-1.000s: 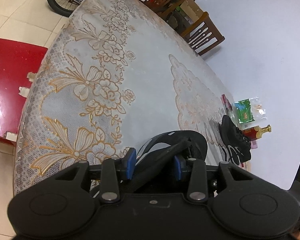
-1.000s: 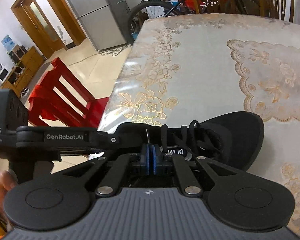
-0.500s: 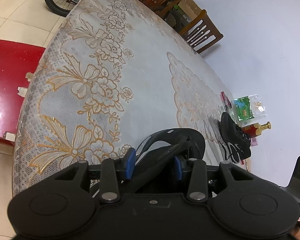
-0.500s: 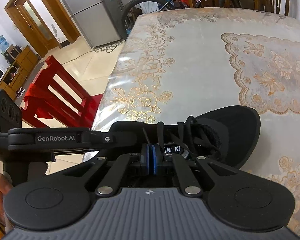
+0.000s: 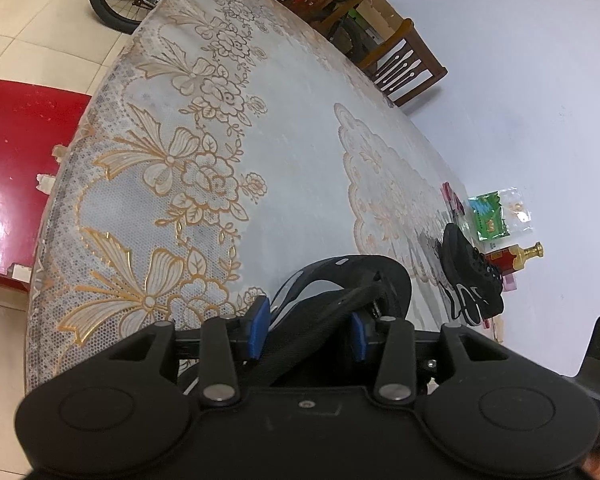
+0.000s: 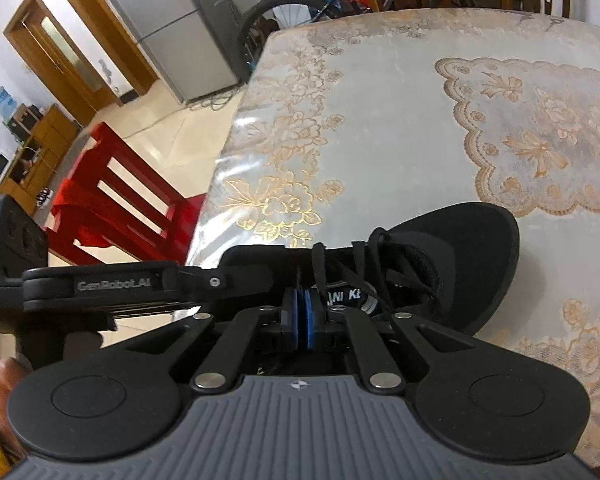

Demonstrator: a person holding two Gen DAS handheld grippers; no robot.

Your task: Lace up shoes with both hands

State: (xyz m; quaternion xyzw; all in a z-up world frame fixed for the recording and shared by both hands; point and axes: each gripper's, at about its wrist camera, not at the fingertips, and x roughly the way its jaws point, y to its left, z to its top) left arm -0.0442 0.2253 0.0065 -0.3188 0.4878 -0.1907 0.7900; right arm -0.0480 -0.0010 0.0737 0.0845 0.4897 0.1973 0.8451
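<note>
We are part way through lacing: our left gripper [image 5: 308, 330] is clamped on the back rim of the black cloth shoe [image 6: 452, 256] with a flat dark sole, which sits at the near edge of the gold-flowered table cover [image 6: 380, 120]. Our right gripper [image 6: 300, 320], above the shoe's tongue, has its blue pads pinched together on a thin black lace [image 6: 320, 268]. Next, we think, we must pull that lace snug and poke it through the next hole.

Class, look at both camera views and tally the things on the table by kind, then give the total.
Black shoes: 2, near shoe and far shoe
Snack packets: 2, green packet and clear packet
Bottles: 1, bottle
Total: 5
</note>
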